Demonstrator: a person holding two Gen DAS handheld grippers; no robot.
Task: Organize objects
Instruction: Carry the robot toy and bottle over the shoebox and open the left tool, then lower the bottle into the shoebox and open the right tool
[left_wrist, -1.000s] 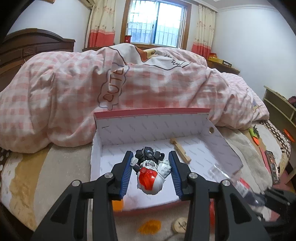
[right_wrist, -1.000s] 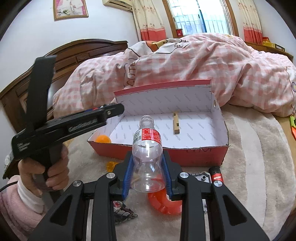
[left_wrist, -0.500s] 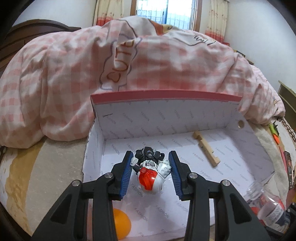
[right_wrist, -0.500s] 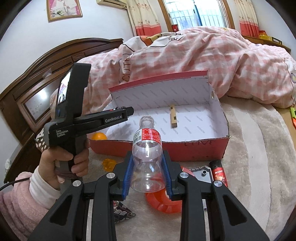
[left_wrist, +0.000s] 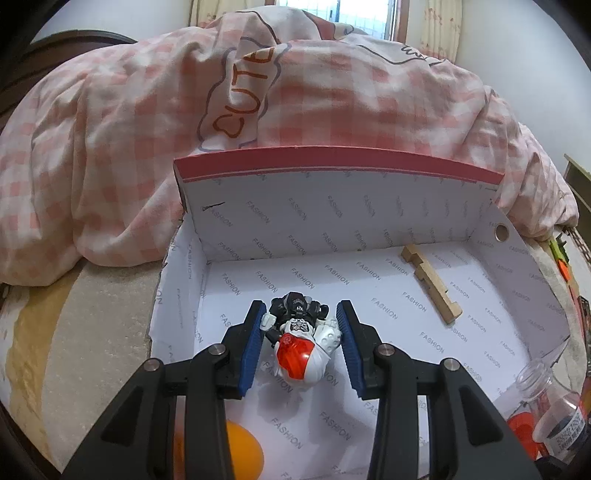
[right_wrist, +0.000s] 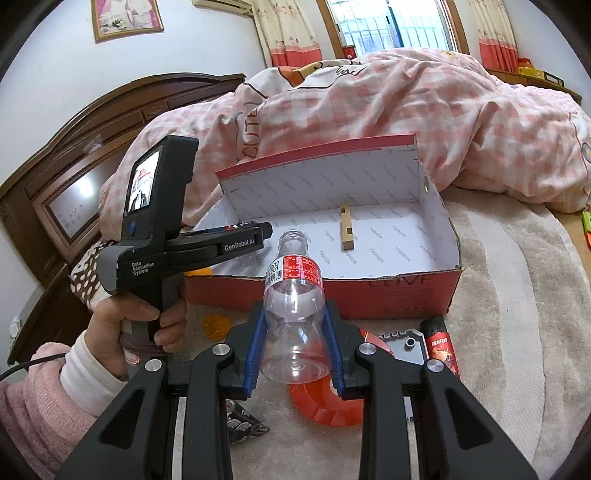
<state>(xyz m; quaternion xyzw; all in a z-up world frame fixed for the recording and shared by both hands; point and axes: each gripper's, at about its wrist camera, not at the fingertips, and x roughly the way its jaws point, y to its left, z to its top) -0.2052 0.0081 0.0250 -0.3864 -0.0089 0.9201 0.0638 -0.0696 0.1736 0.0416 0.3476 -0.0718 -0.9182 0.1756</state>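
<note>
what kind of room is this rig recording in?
A bedroom, almost certainly. A rumpled pink checked duvet lies on a bed with a dark carved wooden headboard, and a curtained window sits behind it. The sorting happens on the bed itself, around an open red cardboard box.

1 box (left_wrist: 332, 166), 1 toy robot (left_wrist: 301, 341), 1 wood block (left_wrist: 430, 282), 1 orange ball (left_wrist: 240, 452), 1 bottle (right_wrist: 293, 314)

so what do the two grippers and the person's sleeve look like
Both grippers are matte black plastic with ribbed blue pads and silver bolts: the left gripper and the right gripper. The left one's pistol handle has a small screen and white lettering, "GenRobot.AI" and "Data Acquisition System". The hand wears a fluffy pink sleeve over a white cuff.
</note>
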